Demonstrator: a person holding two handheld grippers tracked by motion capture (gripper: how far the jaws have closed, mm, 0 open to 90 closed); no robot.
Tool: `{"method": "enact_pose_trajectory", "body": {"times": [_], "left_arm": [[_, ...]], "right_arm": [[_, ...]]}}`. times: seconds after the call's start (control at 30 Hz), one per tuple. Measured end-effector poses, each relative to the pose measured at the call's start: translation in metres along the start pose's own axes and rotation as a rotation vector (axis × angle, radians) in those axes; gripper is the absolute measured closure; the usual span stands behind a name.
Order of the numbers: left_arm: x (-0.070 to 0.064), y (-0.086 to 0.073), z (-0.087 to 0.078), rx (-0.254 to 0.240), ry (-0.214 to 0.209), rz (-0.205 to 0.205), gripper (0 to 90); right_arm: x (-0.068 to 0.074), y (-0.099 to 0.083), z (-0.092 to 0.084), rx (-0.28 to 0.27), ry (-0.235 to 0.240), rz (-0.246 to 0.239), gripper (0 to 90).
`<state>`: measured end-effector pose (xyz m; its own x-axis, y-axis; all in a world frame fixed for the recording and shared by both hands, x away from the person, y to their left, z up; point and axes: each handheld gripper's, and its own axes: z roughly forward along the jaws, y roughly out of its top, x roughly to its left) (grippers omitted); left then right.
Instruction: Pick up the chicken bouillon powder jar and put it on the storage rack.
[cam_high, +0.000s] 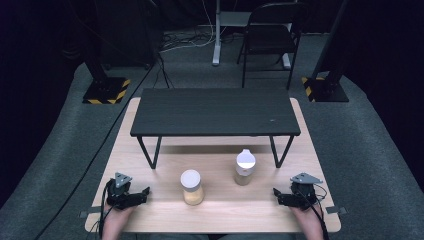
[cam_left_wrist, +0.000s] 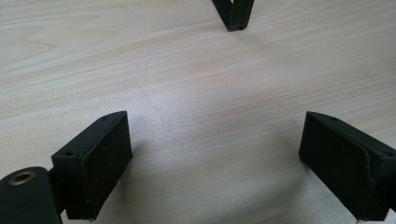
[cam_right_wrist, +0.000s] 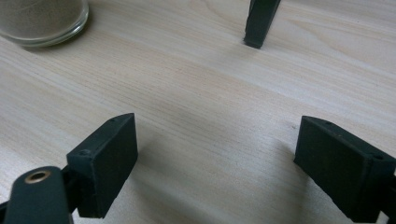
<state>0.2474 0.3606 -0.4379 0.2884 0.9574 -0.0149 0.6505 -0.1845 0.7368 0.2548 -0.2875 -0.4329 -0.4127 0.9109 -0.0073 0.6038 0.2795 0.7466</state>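
Between grippers, two sand-filled jars (cam_high: 192, 187)

The person's two hands come in from the bottom edge of the high view. The left hand (cam_high: 116, 216) holds the left gripper (cam_high: 142, 194) low at the near left. The right hand (cam_high: 305, 216) holds the right gripper (cam_high: 278, 195) low at the near right. The two grippers are well apart and their tips point in toward each other. Each one has a grey plate on top and a cable that trails back past the hand. In the left gripper view, the two black jaws stand wide apart with nothing between them. The right gripper view shows the same: jaws wide apart, nothing held.
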Motion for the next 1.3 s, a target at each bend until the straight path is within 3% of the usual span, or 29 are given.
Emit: {"method": "enact_pose_trajectory", "body": {"times": [0.77,1.0,1.3], "left_arm": [[0.004,-0.002,-0.002,-0.005,-0.016,-0.008,8.9],[0.006,-0.006,-0.01,-0.058,-0.033,-0.017,9.1],[0.001,-0.003,-0.029,-0.126,-0.067,0.013,10.3]], "right_arm": [[0.0,0.0,0.0,0.002,0.0,0.0,11.6],[0.0,0.0,0.0,0.002,0.0,0.0,11.5],[0.0,0.001,0.0,0.003,0.0,0.0,11.5]]}}
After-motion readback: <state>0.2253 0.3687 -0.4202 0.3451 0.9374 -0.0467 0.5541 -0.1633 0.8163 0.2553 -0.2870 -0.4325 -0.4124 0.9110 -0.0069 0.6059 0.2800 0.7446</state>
